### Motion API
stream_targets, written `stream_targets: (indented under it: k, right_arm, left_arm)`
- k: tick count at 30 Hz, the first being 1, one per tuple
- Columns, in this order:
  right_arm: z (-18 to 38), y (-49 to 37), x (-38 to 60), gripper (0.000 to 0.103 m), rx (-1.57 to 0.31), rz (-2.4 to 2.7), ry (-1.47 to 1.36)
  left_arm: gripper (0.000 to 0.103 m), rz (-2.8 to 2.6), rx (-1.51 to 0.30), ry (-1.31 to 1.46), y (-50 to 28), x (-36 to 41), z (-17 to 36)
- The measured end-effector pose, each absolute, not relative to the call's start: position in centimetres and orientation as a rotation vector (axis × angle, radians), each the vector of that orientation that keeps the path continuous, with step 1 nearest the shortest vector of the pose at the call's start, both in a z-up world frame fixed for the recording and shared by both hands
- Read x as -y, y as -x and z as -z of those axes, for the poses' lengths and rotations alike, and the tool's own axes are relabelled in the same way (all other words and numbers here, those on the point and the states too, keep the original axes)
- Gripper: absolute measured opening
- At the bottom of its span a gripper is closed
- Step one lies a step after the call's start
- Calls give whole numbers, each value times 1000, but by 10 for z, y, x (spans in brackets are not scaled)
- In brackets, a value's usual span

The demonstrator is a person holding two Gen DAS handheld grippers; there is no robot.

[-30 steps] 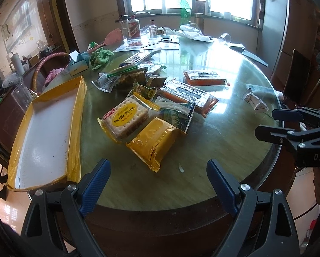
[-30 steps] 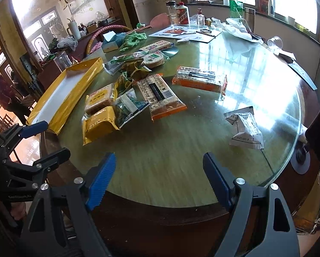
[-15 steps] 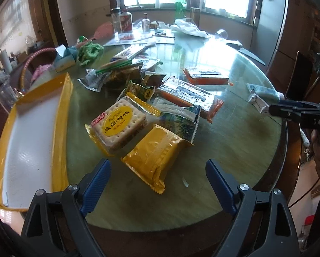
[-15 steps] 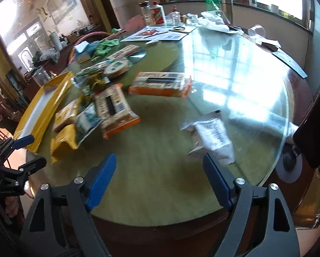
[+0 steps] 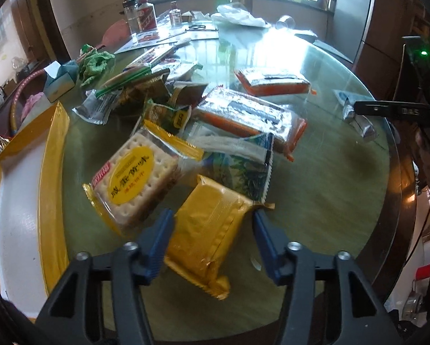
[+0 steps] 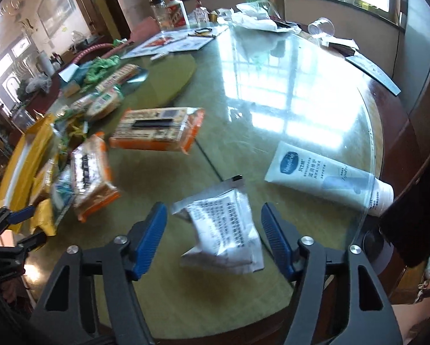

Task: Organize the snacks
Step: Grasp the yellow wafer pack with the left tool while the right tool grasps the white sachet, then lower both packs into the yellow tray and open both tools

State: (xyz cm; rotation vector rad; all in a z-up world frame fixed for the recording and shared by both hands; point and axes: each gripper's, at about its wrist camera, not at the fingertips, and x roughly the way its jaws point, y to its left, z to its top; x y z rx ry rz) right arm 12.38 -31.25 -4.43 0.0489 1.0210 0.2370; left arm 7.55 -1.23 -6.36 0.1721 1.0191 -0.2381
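Left gripper (image 5: 212, 230) spread wide, straddling yellow snack pack (image 5: 209, 230) on desk (image 5: 330, 189), just right of cracker pack (image 5: 134, 181). Right gripper (image 6: 213, 238) spread, around white sachet (image 6: 223, 235). Both likely light, crinkly, slippery film; pinch mid-body, across short sides.

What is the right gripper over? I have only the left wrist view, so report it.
Observer: The right gripper is open, astride a crinkled white foil sachet with black print, not closed on it.
Operator: Tell me what lies beside that sachet.
Observer: A pale blue plastic cream tube lies flat to its right, apart from it.
Operator: Give me the tube's heading.
Observer: Its white cap points at the near right rim of the round glass-topped table.
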Motion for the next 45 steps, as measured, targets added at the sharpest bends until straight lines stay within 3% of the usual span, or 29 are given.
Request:
stream_targets:
  k: [6, 8, 10, 12, 16, 25, 35, 45]
  right_arm:
    - [60, -119, 305, 63, -1049, -229, -19]
    - [60, -113, 298, 58, -1040, -217, 16]
    - [59, -109, 292, 51, -1036, -222, 22]
    - [59, -105, 284, 50, -1037, -236, 36]
    - [60, -101, 273, 44, -1035, -239, 51]
    - [56, -81, 260, 28, -1027, -263, 57]
    - [9, -43, 207, 27, -923, -489, 6]
    - [-13, -37, 58, 27, -895, -809, 84]
  left_arm:
    - [54, 264, -1058, -83, -61, 9, 62]
    - [60, 264, -1062, -87, -61, 11, 62]
    - [60, 250, -1069, -81, -66, 11, 65]
    - [59, 245, -1074, -56, -70, 8, 67]
    - [46, 229, -1058, -30, -69, 7, 69]
    - [43, 212, -987, 46, -48, 0, 64]
    - [43, 218, -876, 172, -28, -36, 20]
    - [43, -84, -776, 344, -20, -165, -5]
